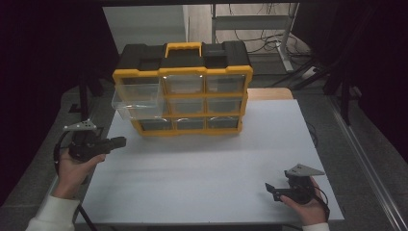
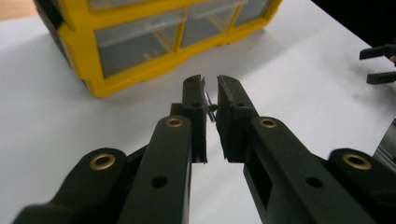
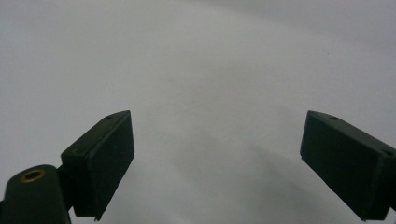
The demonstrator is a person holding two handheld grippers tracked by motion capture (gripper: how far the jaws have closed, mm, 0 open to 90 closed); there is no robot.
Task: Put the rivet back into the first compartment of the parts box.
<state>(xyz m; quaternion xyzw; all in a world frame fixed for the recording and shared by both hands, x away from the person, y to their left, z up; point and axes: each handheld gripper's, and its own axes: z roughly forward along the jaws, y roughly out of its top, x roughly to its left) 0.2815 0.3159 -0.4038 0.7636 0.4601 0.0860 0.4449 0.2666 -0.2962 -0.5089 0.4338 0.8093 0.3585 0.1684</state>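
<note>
Organizer [image 1: 183,91], two drawers out (contents unclear)

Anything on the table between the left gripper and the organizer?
Nothing. In the left gripper view, bare white table runs from the left gripper to the organizer; the high view agrees.

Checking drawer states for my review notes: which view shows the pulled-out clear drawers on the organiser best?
The high view: it shows the whole yellow organiser with its two left clear drawers slid out. The left gripper view catches the organiser's lower corner close up, with closed drawer fronts. The right gripper view looks at bare table.
</note>
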